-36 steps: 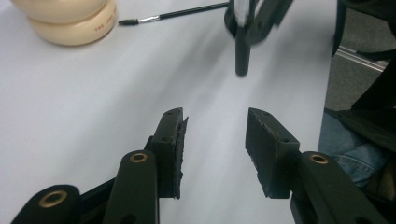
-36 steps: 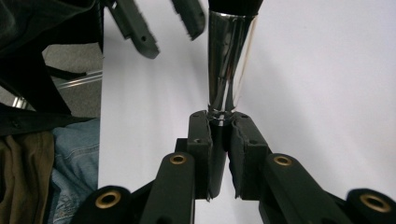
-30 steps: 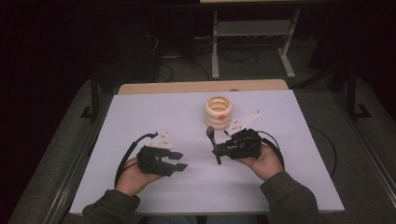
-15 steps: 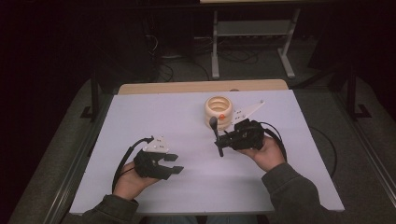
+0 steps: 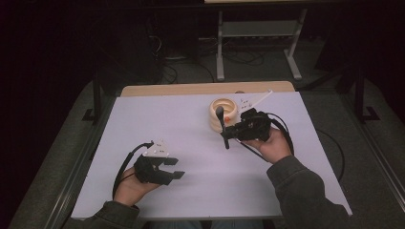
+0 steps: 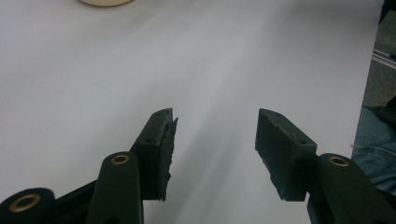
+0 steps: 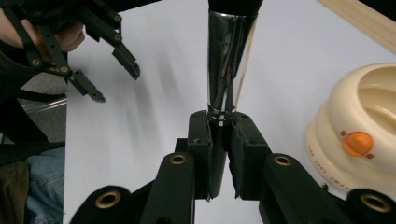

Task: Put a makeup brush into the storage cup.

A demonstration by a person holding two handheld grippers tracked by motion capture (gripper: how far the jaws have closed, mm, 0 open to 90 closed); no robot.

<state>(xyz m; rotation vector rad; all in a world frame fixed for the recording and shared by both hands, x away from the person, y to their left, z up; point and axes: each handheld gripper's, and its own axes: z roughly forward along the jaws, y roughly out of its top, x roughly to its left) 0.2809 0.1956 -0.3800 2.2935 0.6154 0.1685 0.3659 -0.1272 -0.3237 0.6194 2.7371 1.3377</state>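
Right now right gripper [image 5: 228, 134] pinches a makeup brush [image 7: 227, 60] by its metal ferrule beside the cream ring-shaped holder [image 5: 224, 113], likely heading there. Left gripper [image 6: 212, 149] idles, jaws spread, over the white table [image 5: 191, 124].

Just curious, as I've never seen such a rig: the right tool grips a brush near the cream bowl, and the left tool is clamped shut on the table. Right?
Not quite. The left tool is open, its jaws apart and empty over the white table, as the left gripper view shows. The right tool does grip the brush near the cream bowl.
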